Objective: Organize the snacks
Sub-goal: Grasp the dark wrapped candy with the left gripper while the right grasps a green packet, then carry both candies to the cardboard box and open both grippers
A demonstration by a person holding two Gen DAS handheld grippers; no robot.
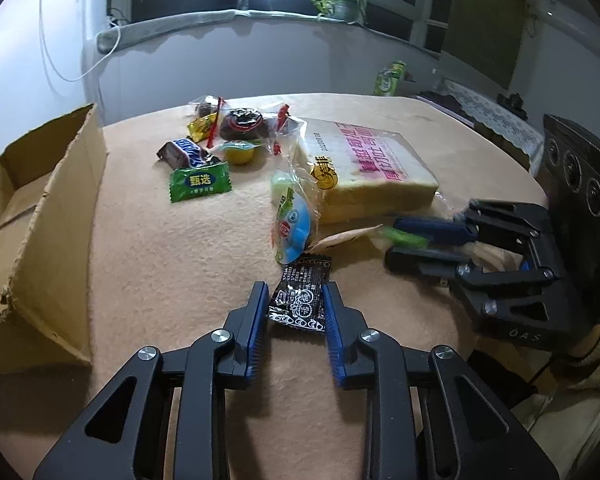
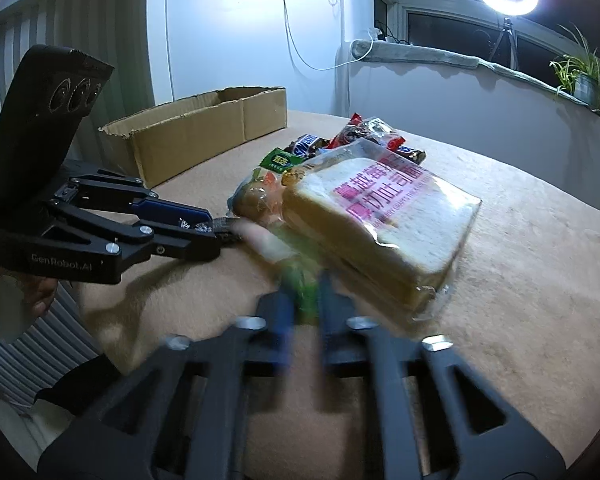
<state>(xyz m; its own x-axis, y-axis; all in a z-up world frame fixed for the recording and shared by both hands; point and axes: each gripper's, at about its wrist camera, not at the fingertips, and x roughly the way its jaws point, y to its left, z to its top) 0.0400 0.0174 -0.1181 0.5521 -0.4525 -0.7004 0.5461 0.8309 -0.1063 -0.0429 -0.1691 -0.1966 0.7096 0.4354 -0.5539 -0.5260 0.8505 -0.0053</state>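
Tan tablecloth [image 1: 180, 248], scattered snacks [image 1: 200, 186]

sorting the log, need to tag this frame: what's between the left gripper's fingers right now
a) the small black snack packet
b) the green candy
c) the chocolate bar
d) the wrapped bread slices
a: in the left wrist view the left gripper has the small black snack packet between its blue pads, while the green candy, chocolate bar and wrapped bread slices lie farther off on the table.
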